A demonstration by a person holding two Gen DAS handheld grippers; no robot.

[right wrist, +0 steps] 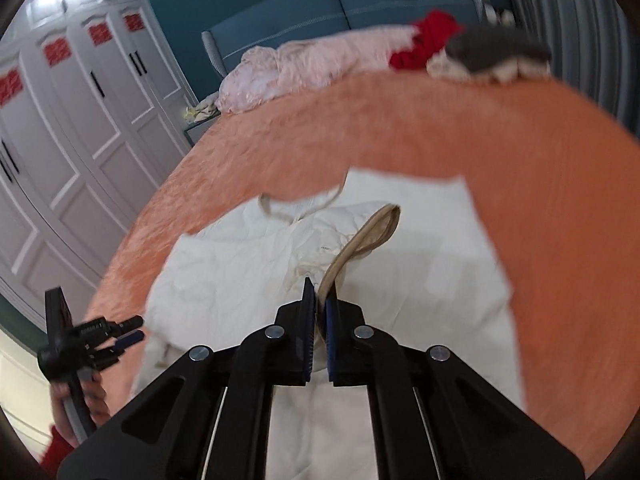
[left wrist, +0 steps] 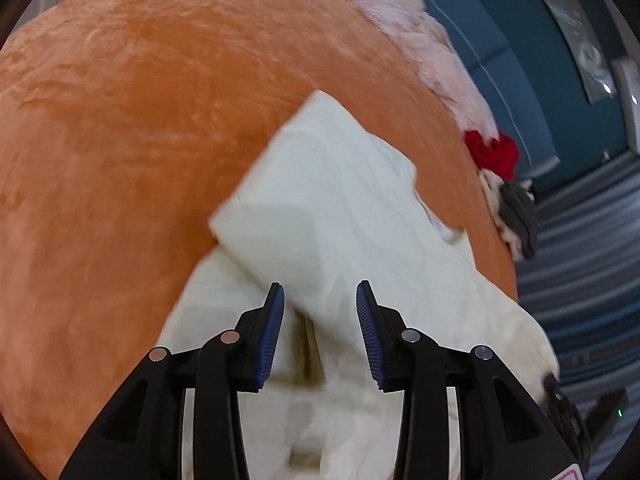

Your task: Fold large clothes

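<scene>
A large white garment [left wrist: 340, 208] [right wrist: 240, 280] lies spread on the orange bed cover, with one flap folded over itself. In the left wrist view my left gripper [left wrist: 319, 286] hovers over the garment near its folded edge. Its blue pads stand apart and press on nothing. My right gripper [right wrist: 320, 296] is shut on a beige-lined edge [right wrist: 376, 232] of the white garment, which rises in a loop from between the pads. The left gripper [right wrist: 132, 330] also shows at the lower left of the right wrist view, held by a hand.
The orange bed cover [left wrist: 140, 140] [right wrist: 540, 160] fills most of both views. At the head of the bed lie a pink pile [right wrist: 312, 60], a red garment [right wrist: 432, 40] and a grey piece [right wrist: 492, 50]. A blue headboard [right wrist: 360, 8] stands behind, white wardrobes [right wrist: 80, 120] to the left.
</scene>
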